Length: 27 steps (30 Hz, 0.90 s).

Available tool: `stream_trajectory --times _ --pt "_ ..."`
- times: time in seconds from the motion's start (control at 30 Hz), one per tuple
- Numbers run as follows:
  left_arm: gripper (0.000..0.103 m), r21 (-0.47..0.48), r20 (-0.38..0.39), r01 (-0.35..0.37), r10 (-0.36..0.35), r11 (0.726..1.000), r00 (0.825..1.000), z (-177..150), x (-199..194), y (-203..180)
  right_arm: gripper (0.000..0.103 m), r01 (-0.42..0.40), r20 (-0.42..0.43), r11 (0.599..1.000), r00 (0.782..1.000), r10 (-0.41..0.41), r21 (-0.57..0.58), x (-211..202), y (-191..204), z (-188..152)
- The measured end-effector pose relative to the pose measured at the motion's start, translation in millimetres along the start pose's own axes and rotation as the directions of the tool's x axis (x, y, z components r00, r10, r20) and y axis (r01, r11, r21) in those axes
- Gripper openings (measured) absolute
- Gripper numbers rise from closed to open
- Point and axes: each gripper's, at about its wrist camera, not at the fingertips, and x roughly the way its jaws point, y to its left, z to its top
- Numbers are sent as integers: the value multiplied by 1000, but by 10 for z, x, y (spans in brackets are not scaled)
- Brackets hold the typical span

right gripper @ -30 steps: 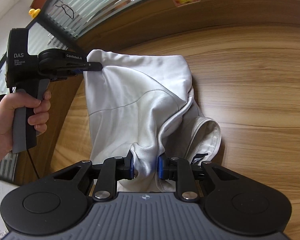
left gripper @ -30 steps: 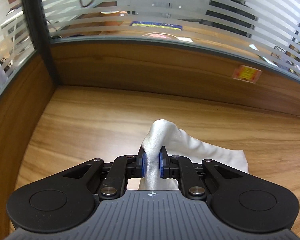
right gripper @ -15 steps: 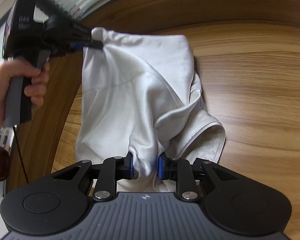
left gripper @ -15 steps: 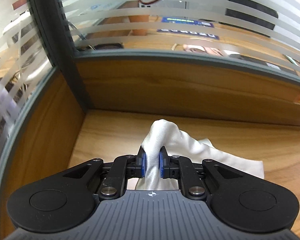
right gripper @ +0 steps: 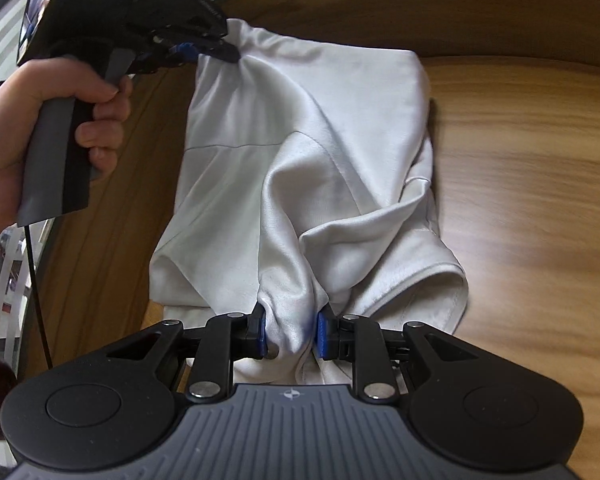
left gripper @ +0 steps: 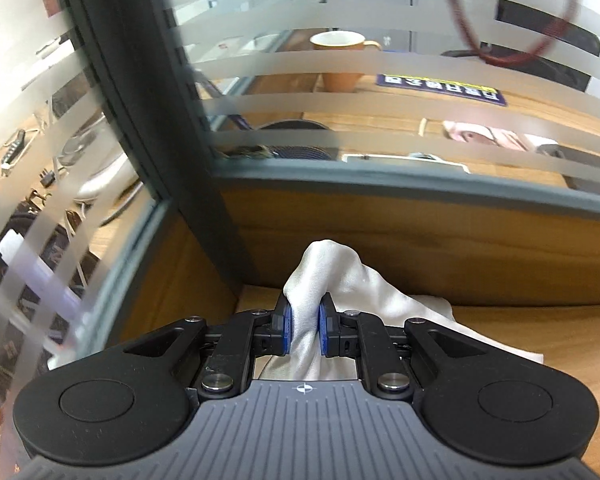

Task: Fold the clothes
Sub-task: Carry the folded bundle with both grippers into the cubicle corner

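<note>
A white garment (right gripper: 300,132) lies partly folded on the wooden desk (right gripper: 520,160), stretched between both grippers. My left gripper (left gripper: 303,330) is shut on a bunched corner of the white garment (left gripper: 340,276), close to the corner where the desk's wooden walls meet. In the right wrist view that left gripper (right gripper: 228,50) pinches the far corner, held by a person's hand (right gripper: 60,112). My right gripper (right gripper: 291,330) is shut on a thick fold at the near edge. A sleeve or hem (right gripper: 432,284) sags loose to the right.
Wooden partition walls (left gripper: 420,248) topped with striped frosted glass (left gripper: 340,108) close the desk's far side and left side, with a dark post (left gripper: 160,120) at the corner. A black cable (right gripper: 34,280) hangs from the left handle. Bare desk lies right of the garment.
Both grippers have carried the garment toward the desk's far left corner and slightly down; the partition wall and post now loom much closer. Both grips are unchanged.
</note>
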Motion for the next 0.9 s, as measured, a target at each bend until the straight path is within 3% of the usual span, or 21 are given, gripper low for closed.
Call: stream_trajectory --times 0.33,0.53,0.9 --pt "17 -28 -67 -3 1 1000 998 130 308 163 26 -17 -10 999 1000 16 -48 178 -20 4" --pt "23 -31 -81 -14 11 999 997 81 409 181 30 -21 -12 997 1000 20 -68 166 -60 -2" --pt "55 -36 -101 -33 30 999 994 7 202 133 53 27 40 995 999 -23 -95 -123 -60 -103"
